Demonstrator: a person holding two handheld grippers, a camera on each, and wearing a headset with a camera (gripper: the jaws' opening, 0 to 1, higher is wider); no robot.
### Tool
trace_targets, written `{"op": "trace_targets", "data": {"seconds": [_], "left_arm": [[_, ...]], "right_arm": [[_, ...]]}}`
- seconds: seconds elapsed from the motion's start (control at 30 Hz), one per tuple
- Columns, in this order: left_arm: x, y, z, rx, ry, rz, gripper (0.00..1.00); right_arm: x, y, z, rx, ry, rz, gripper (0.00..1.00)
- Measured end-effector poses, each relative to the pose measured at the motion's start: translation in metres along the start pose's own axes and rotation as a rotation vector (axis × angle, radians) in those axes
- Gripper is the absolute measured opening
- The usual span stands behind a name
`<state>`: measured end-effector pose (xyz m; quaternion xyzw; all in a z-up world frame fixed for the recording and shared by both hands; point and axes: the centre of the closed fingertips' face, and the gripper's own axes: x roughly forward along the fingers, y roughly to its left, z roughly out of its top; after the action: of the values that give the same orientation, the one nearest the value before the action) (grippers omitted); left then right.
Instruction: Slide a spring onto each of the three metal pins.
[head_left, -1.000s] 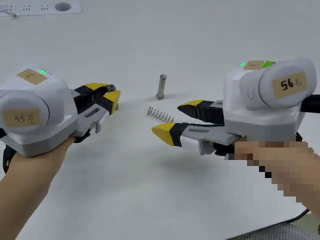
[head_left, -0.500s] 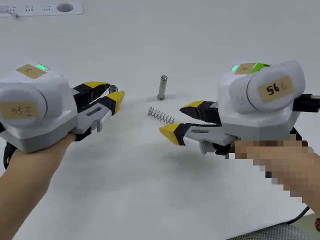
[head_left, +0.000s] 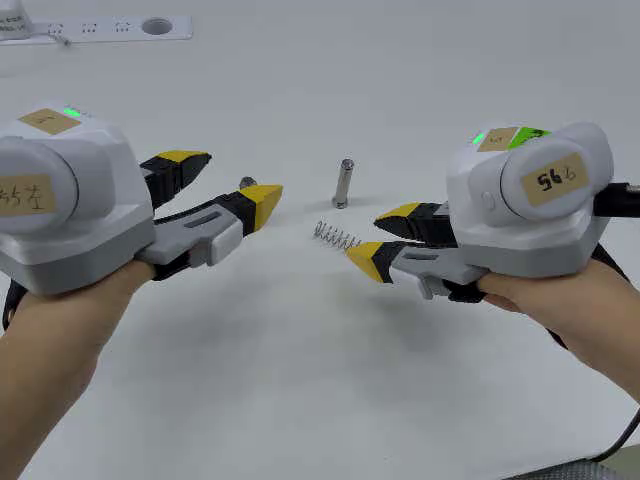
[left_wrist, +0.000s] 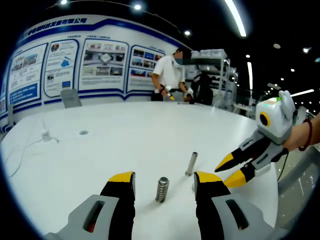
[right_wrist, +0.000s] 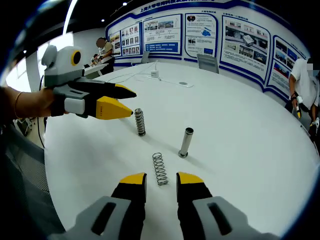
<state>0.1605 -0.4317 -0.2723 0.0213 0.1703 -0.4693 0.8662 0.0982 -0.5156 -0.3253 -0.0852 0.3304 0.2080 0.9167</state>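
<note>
— Your right gripper (head_left: 383, 233), parted narrowly and empty, lines up on the loose spring (head_left: 332, 237) lying flat on the white table (head_left: 300, 380), just ahead of your tips.
— Your left gripper (head_left: 225, 178) gapes wide, holding nothing, with the sprung pin (left_wrist: 162, 189) upright before it, seemingly standing by.
— Just beyond the spring your bare pin (head_left: 345, 183) stands upright: smooth bright steel, wider at the foot. Placed so, a short lift should carry coil to pin.
— Thin wire, open coils. Expect it to squash or roll, so pinch lightly near one end.
</note>
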Motion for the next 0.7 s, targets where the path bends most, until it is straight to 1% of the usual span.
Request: {"op": "trace_targets", "data": {"seconds": [0.1,0.17,0.27,0.4,0.63,0.7], "left_arm": [[-0.005,-0.001,0.002,0.006,0.004,-0.003,0.55],[-0.008,-0.003,0.003,0.032,0.007,-0.004,0.58],[-0.012,-0.005,0.004,0.052,0.013,-0.009,0.63],[-0.015,-0.008,0.001,0.050,0.027,-0.011,0.69],[-0.021,-0.016,-0.006,0.039,0.052,-0.039,0.68],[-0.022,-0.018,-0.007,0.032,0.050,-0.045,0.67]], "right_arm": [[0.003,0.000,-0.001,-0.014,0.007,0.007,0.21],[0.005,0.000,-0.002,-0.025,0.013,0.013,0.20],[0.008,0.000,-0.006,-0.048,0.031,0.016,0.18],[0.012,0.000,-0.014,-0.068,0.056,0.022,0.16],[0.015,0.000,-0.016,-0.068,0.054,0.031,0.13],[0.016,0.000,-0.018,-0.073,0.056,0.030,0.12]]}}
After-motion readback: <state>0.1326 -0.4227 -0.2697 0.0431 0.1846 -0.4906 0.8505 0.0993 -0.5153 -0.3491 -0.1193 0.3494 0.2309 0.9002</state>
